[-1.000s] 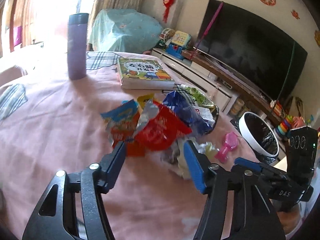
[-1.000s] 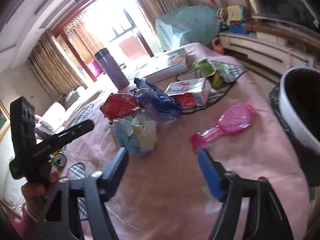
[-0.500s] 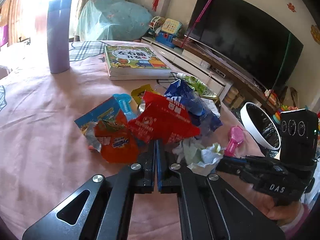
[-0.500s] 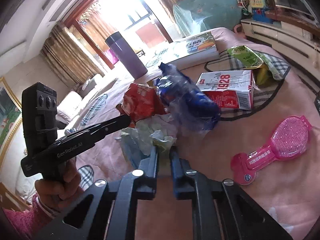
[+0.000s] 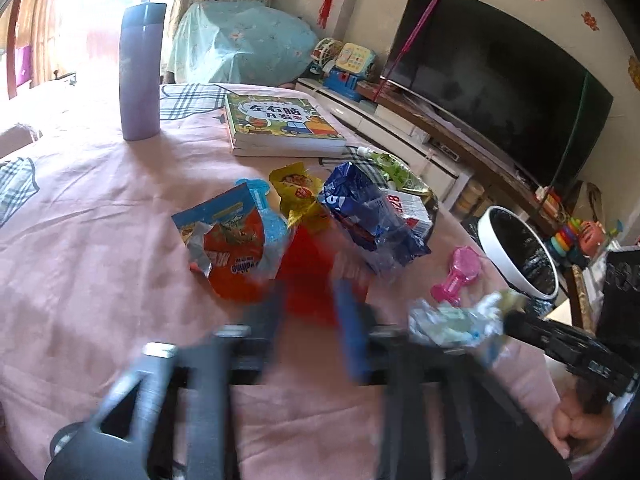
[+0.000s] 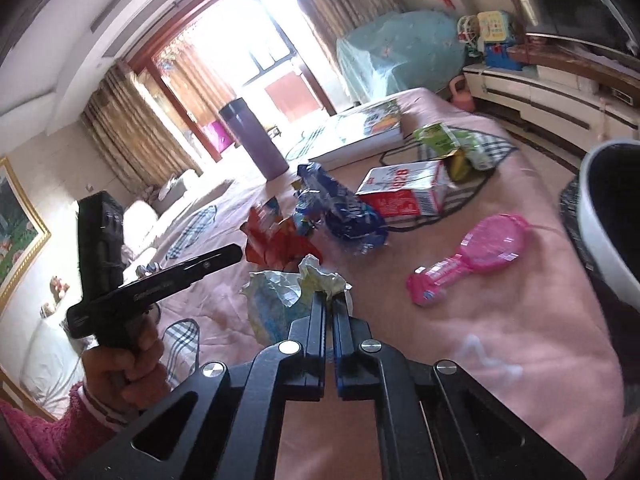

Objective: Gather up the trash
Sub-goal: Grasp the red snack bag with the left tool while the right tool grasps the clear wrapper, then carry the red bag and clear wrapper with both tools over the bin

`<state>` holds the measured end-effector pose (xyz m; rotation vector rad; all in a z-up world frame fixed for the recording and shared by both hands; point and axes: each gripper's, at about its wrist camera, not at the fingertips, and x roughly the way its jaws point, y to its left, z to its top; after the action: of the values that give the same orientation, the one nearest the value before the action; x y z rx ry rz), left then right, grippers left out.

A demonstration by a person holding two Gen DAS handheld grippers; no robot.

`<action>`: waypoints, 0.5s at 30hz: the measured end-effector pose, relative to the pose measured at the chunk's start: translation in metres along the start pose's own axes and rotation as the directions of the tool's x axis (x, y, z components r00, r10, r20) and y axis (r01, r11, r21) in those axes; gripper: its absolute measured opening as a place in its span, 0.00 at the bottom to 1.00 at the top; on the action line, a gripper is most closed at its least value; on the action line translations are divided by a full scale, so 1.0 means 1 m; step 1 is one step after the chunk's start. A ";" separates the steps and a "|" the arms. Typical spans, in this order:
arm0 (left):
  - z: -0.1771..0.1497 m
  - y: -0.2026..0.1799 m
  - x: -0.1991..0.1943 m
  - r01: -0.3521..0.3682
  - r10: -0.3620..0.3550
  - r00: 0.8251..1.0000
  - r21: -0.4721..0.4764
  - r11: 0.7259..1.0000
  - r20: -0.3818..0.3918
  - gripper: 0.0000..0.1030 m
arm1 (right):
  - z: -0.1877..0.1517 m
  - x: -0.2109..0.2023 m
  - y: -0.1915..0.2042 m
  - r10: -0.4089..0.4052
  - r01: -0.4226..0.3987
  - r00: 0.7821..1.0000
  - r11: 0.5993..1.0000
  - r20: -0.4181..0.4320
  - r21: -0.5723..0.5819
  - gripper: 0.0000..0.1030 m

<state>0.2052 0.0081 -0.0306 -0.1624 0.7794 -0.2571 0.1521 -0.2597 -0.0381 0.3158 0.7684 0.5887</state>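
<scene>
Your right hand-held gripper [image 6: 330, 300] is clamped on the crumpled paper wad [image 6: 288, 292], fingers nearly together, the wad lifted just off the pink table [image 6: 460, 352]. In the left wrist view the same wad [image 5: 452, 320] hangs near the white-rimmed bin [image 5: 520, 248]. Your left hand-held gripper [image 5: 308, 312] is motion-blurred, fingers apart, with the red wrapper [image 5: 304, 276] between them; can't tell if they touch it. Remaining trash sits mid-table: orange snack bag [image 5: 228, 248], yellow wrapper [image 5: 296, 192], blue bag [image 5: 372, 216], milk carton [image 6: 404, 194], green packet [image 6: 440, 140]. The pink brush [image 6: 476, 258], book [image 5: 276, 124] and purple flask [image 5: 140, 72] are also on the table.
</scene>
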 end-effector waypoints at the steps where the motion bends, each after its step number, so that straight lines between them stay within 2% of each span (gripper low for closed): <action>1: 0.001 -0.003 0.001 -0.019 0.019 1.000 0.001 1.000 0.010 0.61 | 0.000 -0.005 -0.002 -0.003 0.003 1.000 1.000 0.008 0.008 0.03; 3: 0.003 -0.006 0.003 -0.054 0.053 0.998 0.003 0.999 0.017 0.72 | -0.001 -0.013 -0.005 -0.010 0.010 1.000 1.000 0.020 0.018 0.03; 4: 0.004 -0.008 0.005 -0.058 0.058 0.998 0.005 0.998 0.019 0.73 | -0.003 -0.020 -0.008 -0.016 0.015 0.999 1.000 0.030 0.025 0.03; 9: -0.001 -0.015 0.018 -0.131 0.133 0.991 0.062 0.989 -0.015 0.73 | -0.006 -0.036 -0.014 -0.031 0.029 0.998 0.998 0.049 0.047 0.03; 15: -0.020 -0.004 0.006 -0.142 0.143 0.989 0.040 0.989 -0.034 0.73 | -0.011 -0.053 -0.023 -0.042 0.038 0.996 0.997 0.072 0.064 0.03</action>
<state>0.1945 0.0012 -0.0480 -0.0664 0.8183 -0.1393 0.1223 -0.3097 -0.0270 0.3772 0.7216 0.5131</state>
